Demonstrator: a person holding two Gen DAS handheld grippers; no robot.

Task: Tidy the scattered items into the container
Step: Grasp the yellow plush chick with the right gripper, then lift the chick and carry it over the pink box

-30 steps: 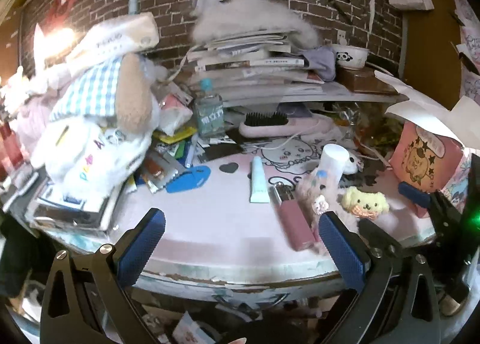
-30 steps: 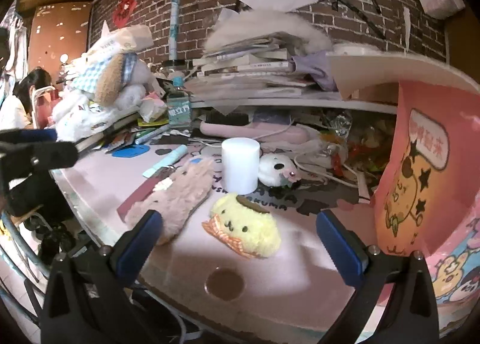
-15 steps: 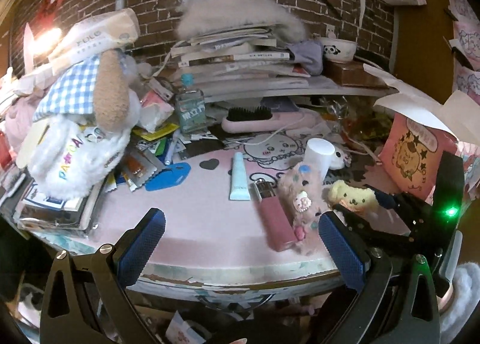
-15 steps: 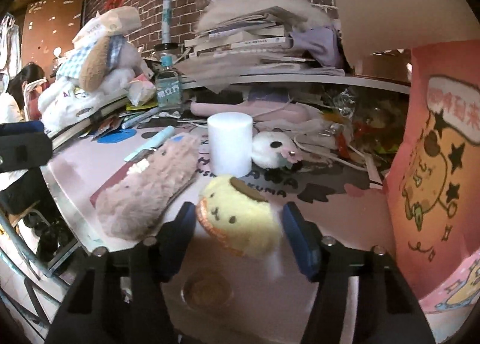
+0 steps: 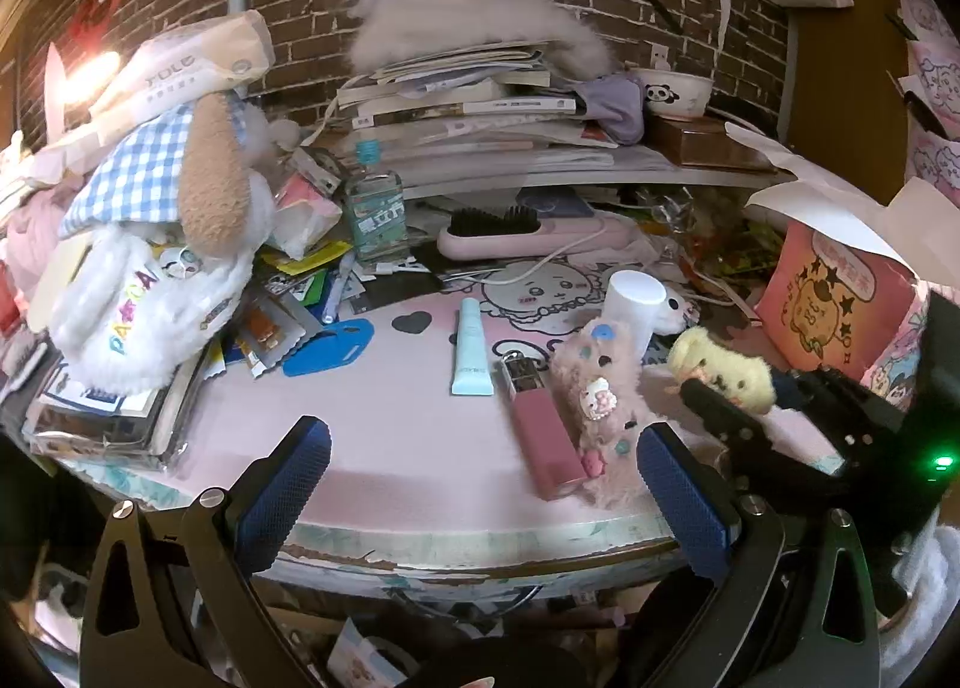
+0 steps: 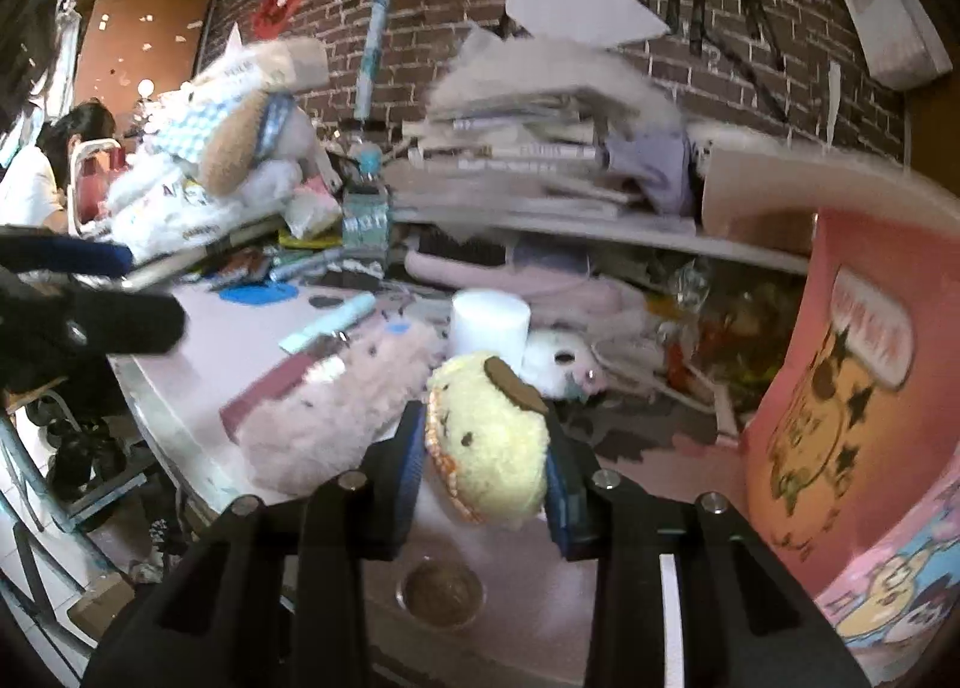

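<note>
As my right gripper (image 6: 486, 475) pinches the yellow plush (image 6: 489, 442) at centre frame, lifted off the pink table (image 5: 384, 430) | left gripper (image 5: 480, 484) spread, idle | next, I judge: carry it into the pink bag (image 6: 852, 418), right edge.

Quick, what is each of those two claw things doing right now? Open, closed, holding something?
Left gripper: open, holding nothing, at the table edge.
Right gripper: closed on the yellow plush toy.
</note>
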